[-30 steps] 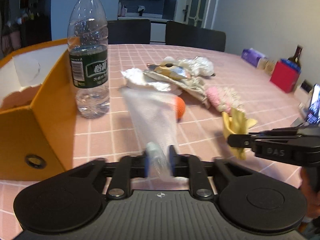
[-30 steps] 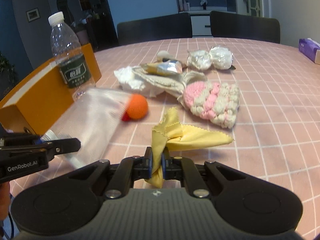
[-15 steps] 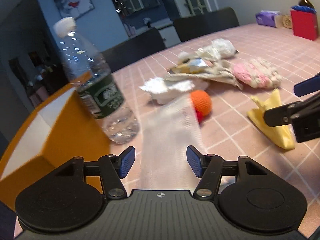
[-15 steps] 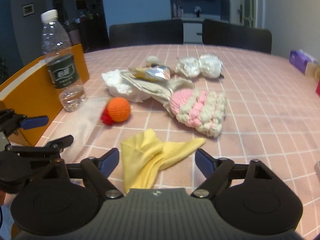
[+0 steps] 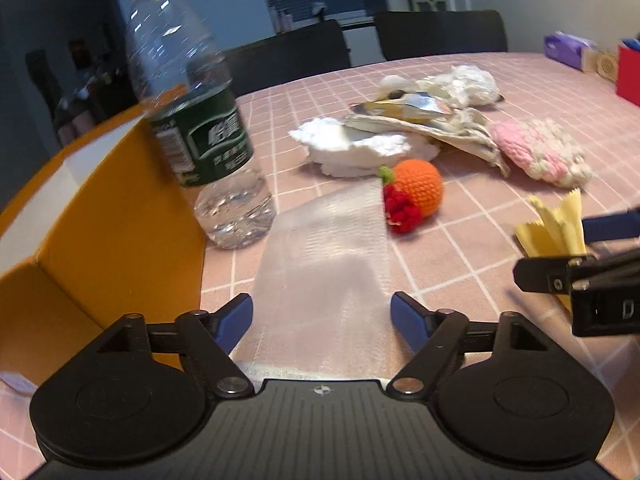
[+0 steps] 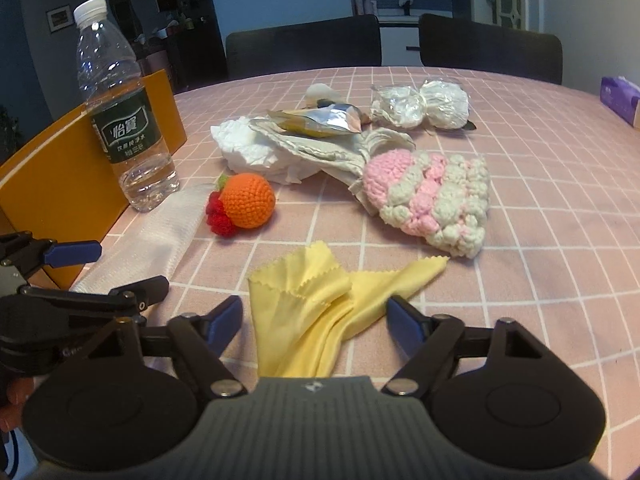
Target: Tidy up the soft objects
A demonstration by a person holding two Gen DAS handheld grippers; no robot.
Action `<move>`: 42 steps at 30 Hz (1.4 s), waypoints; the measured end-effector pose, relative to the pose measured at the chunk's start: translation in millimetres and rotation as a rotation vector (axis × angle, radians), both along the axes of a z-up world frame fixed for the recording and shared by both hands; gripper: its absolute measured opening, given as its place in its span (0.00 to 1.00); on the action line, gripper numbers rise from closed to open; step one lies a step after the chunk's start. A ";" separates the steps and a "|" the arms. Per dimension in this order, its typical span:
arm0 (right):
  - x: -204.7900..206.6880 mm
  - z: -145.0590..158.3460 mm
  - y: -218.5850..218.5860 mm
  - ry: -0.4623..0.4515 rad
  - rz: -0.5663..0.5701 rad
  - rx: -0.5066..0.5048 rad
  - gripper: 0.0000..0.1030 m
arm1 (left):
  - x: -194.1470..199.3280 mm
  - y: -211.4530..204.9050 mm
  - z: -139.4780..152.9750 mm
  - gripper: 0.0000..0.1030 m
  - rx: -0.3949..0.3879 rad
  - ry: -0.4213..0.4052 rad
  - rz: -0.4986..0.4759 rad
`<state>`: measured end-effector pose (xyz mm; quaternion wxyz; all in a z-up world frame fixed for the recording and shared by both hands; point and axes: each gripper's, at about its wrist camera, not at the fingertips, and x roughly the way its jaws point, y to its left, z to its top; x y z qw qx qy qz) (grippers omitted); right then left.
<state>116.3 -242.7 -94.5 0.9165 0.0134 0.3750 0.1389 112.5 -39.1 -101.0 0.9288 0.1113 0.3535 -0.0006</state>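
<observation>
A translucent white mesh bag [image 5: 328, 248] lies flat on the pink checked tablecloth [image 5: 460, 248]. It sits between the wide jaws of my left gripper [image 5: 322, 312], which are still opening and do not touch it. A crumpled yellow cloth [image 6: 320, 292] rests on the table between the jaws of my right gripper [image 6: 315, 316]. Those jaws are closing, but the pads stand clear of the cloth. An orange crochet ball [image 6: 248, 200] with a red tuft sits just past the bag. A pink and white crochet hat [image 6: 432, 196] lies further right.
An orange cardboard box [image 5: 120, 208] stands open at the left, with a water bottle [image 5: 196, 132] upright against it. Behind the ball lie white tissue [image 6: 248, 148], a beige cloth [image 6: 328, 152], a foil wrapper [image 6: 320, 120] and plastic-wrapped bundles [image 6: 420, 108]. Dark chairs stand beyond the table.
Both grippers went from shut to open. The left let go of the mesh bag and the right let go of the yellow cloth; both now lie on the table.
</observation>
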 end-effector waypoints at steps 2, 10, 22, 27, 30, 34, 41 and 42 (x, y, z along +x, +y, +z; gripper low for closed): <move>0.1 -0.2 2.0 -0.015 0.005 -0.027 0.60 | 4.7 11.9 -0.9 0.93 -0.087 0.018 0.028; 0.8 -0.2 -4.5 -0.036 -0.010 -0.048 0.29 | 7.7 26.7 0.6 0.59 -0.188 0.023 0.060; -1.9 4.1 -3.0 -0.022 -0.004 -0.019 0.05 | 2.9 23.7 3.2 0.02 -0.246 -0.005 0.017; -14.1 16.8 -3.3 -0.040 0.009 -0.004 0.05 | -19.9 28.4 21.3 0.02 -0.316 -0.057 -0.004; -21.8 29.3 0.0 -0.061 0.027 0.016 0.05 | -34.7 34.5 40.1 0.02 -0.363 -0.101 -0.020; -32.0 52.6 8.7 -0.091 0.074 0.054 0.05 | -54.0 43.4 68.7 0.02 -0.409 -0.160 -0.052; -43.0 103.2 35.1 -0.167 0.204 0.093 0.05 | -75.9 72.7 110.0 0.02 -0.411 -0.224 -0.077; -43.3 110.5 40.4 -0.178 0.225 0.097 0.05 | -77.8 78.9 116.0 0.02 -0.406 -0.230 -0.078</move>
